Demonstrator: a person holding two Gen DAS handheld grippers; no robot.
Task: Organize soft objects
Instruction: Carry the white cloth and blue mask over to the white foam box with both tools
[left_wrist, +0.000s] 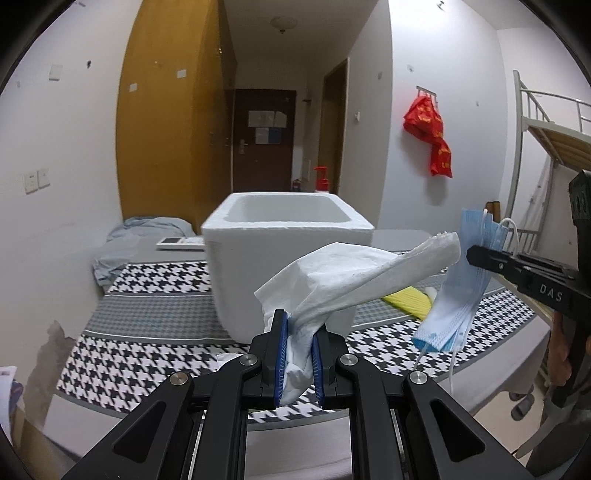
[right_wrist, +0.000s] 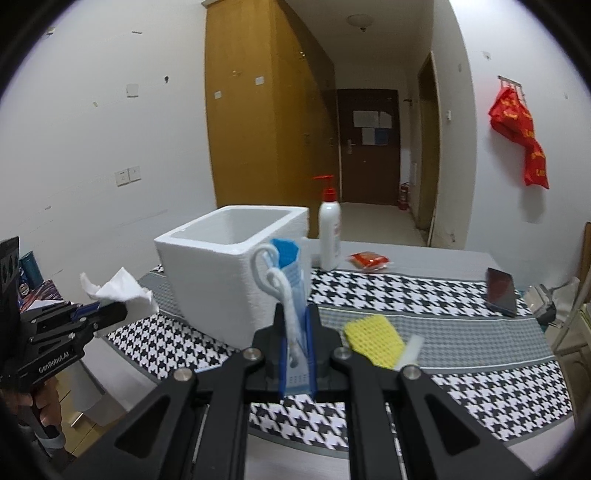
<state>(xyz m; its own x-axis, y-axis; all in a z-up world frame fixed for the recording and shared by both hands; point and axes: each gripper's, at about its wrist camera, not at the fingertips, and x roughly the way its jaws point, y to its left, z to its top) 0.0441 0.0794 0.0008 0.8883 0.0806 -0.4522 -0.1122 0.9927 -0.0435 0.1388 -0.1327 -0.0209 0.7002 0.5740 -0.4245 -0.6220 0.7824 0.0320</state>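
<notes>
The left claw (left_wrist: 299, 354) is pinching a crumpled white tissue (left_wrist: 343, 277) between its blue pads (left_wrist: 280, 354); the tissue is billowing up and out from the jaws toward the right claw. From the right wrist view, the same left claw (right_wrist: 110, 308) is hanging off the worktop's left edge, left of the foam box (right_wrist: 229, 273), with the tissue (right_wrist: 118, 291) sticking out of its tip.

The right claw (right_wrist: 297, 354) is clamping a bundle of blue face masks (right_wrist: 291, 295), the white ear loops (right_wrist: 280, 288) curling up in front of the box's near corner. In the left wrist view the right claw (left_wrist: 476, 254) is reaching in from the right, and the masks (left_wrist: 454, 291) are dangling from it, well right of the box (left_wrist: 288, 258) and above the worktop.

The white foam box is sitting open-topped on the worktop (right_wrist: 443, 295), which is wearing a houndstooth and grey striped cloth. Right of the box and nearer the camera, a yellow mesh sponge (right_wrist: 373, 341) is lying flat with a pale strip (right_wrist: 410, 350) just beside it. Behind the box's right corner a white pump bottle (right_wrist: 330, 229) with a red top is standing upright, and a red packet (right_wrist: 369, 261) is lying just right of that. A dark phone (right_wrist: 500, 291) is resting far right of the box, near the worktop's edge.
</notes>
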